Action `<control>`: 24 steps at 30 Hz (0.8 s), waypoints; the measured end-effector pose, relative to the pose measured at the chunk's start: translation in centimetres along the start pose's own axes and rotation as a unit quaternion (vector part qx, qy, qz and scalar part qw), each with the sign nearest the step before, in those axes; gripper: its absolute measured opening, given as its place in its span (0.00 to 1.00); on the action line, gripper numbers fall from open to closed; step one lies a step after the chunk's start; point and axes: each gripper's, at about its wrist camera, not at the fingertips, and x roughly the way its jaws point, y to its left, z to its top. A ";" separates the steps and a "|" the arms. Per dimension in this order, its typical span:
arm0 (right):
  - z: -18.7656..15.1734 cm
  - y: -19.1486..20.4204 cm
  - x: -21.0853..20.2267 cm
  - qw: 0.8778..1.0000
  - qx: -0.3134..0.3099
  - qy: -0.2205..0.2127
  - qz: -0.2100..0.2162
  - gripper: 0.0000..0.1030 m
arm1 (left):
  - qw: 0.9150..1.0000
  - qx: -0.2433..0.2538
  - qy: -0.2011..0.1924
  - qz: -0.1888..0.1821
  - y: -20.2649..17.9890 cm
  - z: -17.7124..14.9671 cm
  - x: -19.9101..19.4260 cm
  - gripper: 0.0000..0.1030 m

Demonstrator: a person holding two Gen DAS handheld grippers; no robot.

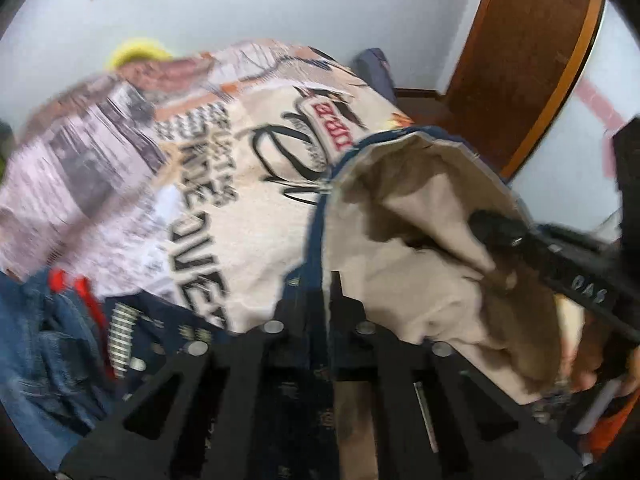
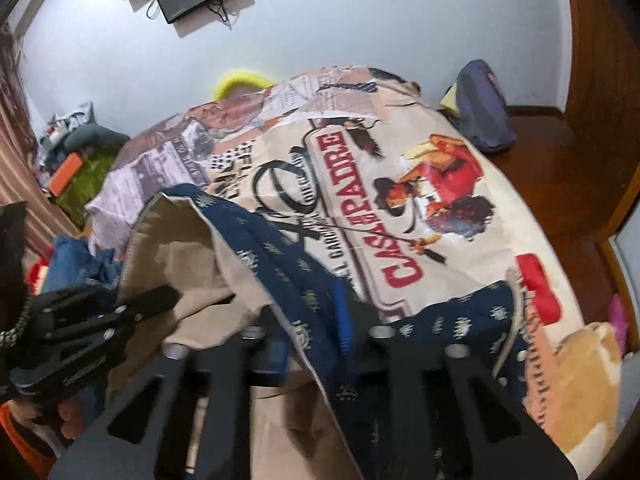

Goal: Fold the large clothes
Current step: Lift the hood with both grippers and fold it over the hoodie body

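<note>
Garment point(image 1: 420, 240) up off the bed, navy print outside, beige lining showing, and both grippers have a piece of its edge. In the left wrist view the left gripper point(image 1: 326, 280) sits at lower centre, fingers closed tight on the navy hem, no gap showing between them. The right gripper point(image 2: 310, 312), lower centre of its own view, is clamped the same way on a navy fold. Two grips along one edge: my read is that it's being held spread so the cloth hangs open and can be laid flat before a fold.

The two tools are near each other; the right one juts in from the right edge of the left view, and the left one shows at lower left of the right view. They look due to part to stretch the hem.

Room? The bed point(image 2: 460, 152) with its printed cover fills the middle of both frames and lies mostly bare toward upper right, a fair landing zone. Denim point(image 1: 44, 340) is heaped at lower left of the left view, crowding that side. A bag point(image 2: 482, 108) sits past the bed's far edge, upper right, well apart. The left view is blurred.
</note>
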 end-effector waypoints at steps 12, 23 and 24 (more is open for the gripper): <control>-1.1 1.8 -11.0 0.997 -0.029 -0.019 0.064 0.07 | 0.997 0.038 -0.029 -0.058 -4.1 -2.6 -12.9 0.04; -9.4 2.8 -14.1 0.996 -0.065 0.041 0.051 0.07 | 0.996 0.077 0.034 -0.020 -6.9 -13.6 -13.9 0.04; -10.1 2.8 -14.1 0.995 -0.066 0.048 0.049 0.07 | 0.996 0.079 0.038 -0.015 -6.9 -14.6 -13.6 0.04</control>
